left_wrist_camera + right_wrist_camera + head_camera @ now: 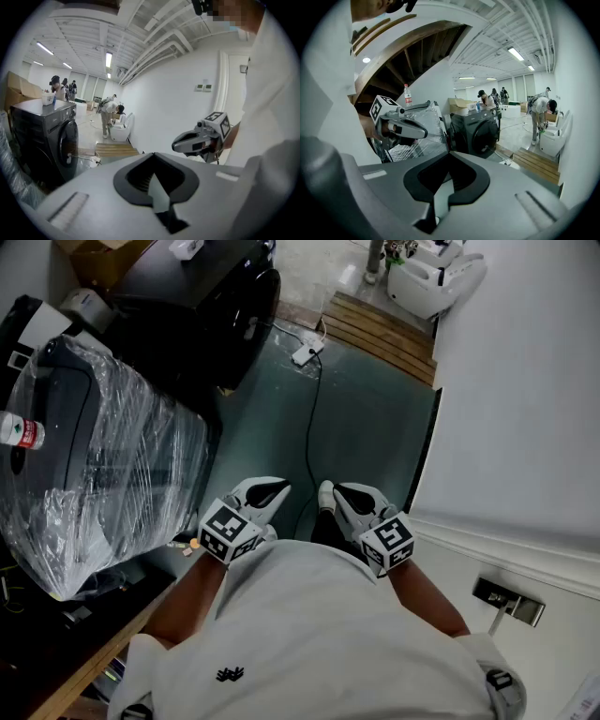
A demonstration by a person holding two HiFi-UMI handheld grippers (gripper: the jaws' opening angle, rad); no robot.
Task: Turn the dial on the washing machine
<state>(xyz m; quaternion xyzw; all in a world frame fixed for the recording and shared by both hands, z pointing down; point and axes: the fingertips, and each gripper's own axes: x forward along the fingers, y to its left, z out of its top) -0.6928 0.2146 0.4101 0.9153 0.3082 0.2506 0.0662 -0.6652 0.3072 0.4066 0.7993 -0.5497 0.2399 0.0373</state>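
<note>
Dark-grey washing machine [202, 306] stands well apart, ahead-left, its dial indistinct. Left gripper [267, 491] and right gripper [342, 495] sit closed and empty at the chest. On approach, shut jaws would probably knock the dial rather than grip it.

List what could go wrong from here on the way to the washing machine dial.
1. A cable and power strip lie on the floor ahead, near the washing machine: possible trip or snag.
2. Left gripper and right gripper are shut and empty; they must open before taking the dial, which no view shows clearly.
3. The bottle on the wrapped appliance at the left could be knocked.
</note>
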